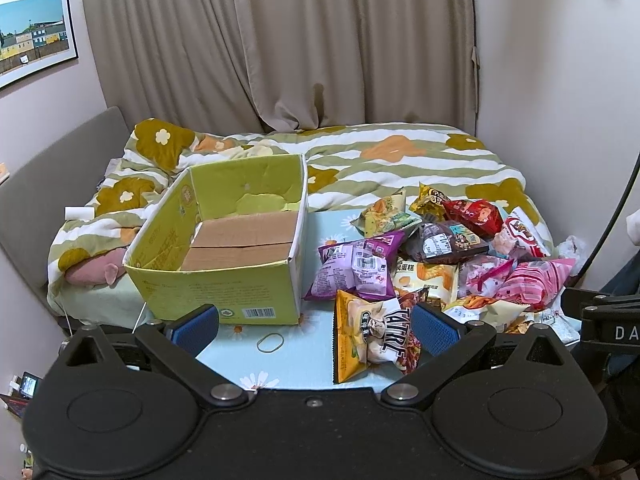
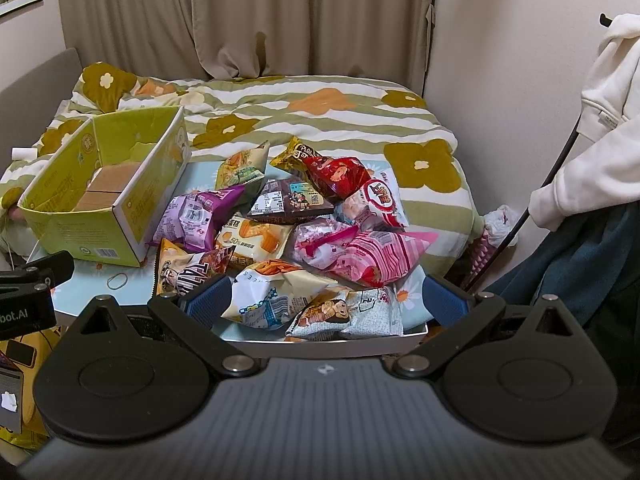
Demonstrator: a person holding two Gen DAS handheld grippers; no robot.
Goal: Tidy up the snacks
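1. Both claws are spread wide and hold nothing: the left claw [image 1: 315, 330] hangs over the near edge of the counter [image 1: 296, 354], its right blue pad just beside the yellow TATRE bag [image 1: 374, 342]; the right claw [image 2: 325, 302] brackets the nearest bags of the snack pile [image 2: 304, 224] without visibly pinching any.
2. Edges and room: the cardboard box [image 1: 224, 256] stands open and empty on the counter's left part, its near wall close to the left claw. Between box and pile a bare strip of counter carries only a rubber band [image 1: 271, 342]. The bed [image 1: 400, 160] lies beyond, backed by curtains [image 1: 280, 40].
3. View differences: the right wrist view alone shows the counter's near right corner, a white bag [image 2: 268, 300] and a grey bag [image 2: 348, 316] at that edge, and a person's cream sleeve [image 2: 592, 152]. The left wrist view alone shows the box's barcode face squarely and a pink plush [image 1: 96, 270] left of the box.
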